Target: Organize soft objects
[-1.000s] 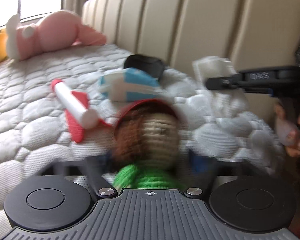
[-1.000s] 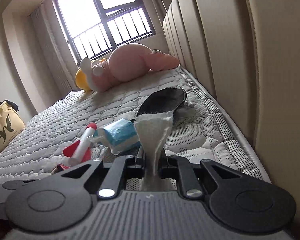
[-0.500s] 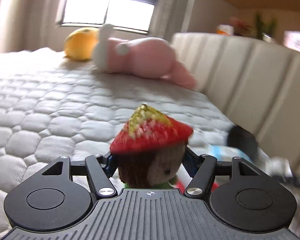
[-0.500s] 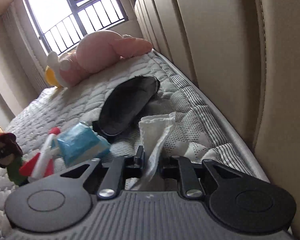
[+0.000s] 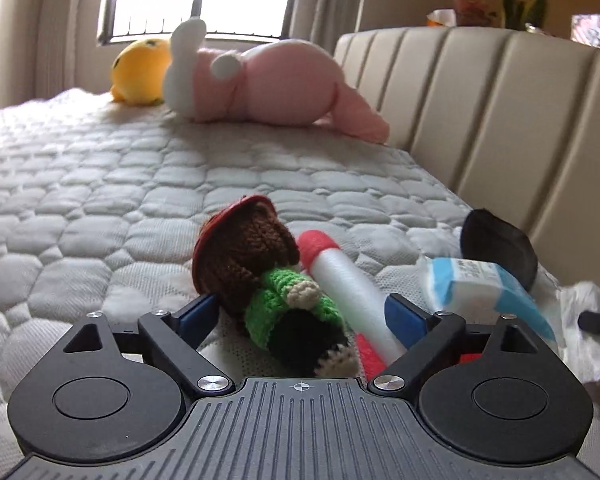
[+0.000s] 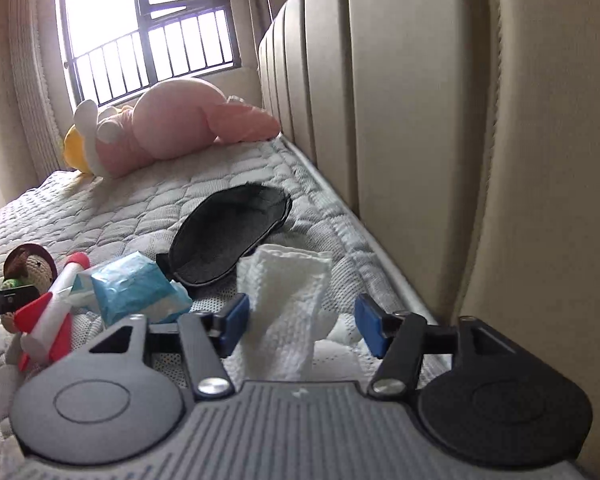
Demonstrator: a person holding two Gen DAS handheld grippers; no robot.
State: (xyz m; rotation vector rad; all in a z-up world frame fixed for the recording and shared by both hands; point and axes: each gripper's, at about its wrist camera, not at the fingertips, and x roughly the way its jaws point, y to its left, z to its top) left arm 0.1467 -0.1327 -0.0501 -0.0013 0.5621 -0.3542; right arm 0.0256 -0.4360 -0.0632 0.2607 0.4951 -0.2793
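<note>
Left gripper (image 5: 302, 314): I see my jaws spread wide; they have just been opening. The blue pads stand off on either side with nothing pinched.
Crocheted doll (image 5: 268, 276): it lies on its side on the mattress (image 5: 100, 208) between my left jaws, red hat away from me, green jumper and black legs toward the camera. The left pad sits just beside its brown hair; I cannot tell whether it brushes it.
Foam rocket (image 5: 342, 284): white tube with a red tip, lying touching the doll's right side, also inside the span of my left jaws.
Right gripper (image 6: 300, 320): jaws parted, and they too have just been opening. Neither pad presses anything.
White cloth (image 6: 288, 308): it stands crumpled between my right pads, loose, near the left pad and well apart from the right one.
Tissue pack (image 6: 140, 284): blue and white, just left of the cloth, against the rocket.
Black eye mask (image 6: 232, 236): flat on the mattress beyond the cloth, near the headboard (image 6: 420, 120).
Pink plush (image 5: 268, 80): far end of the bed, beside a yellow plush (image 5: 138, 70) under the window (image 6: 148, 28).
</note>
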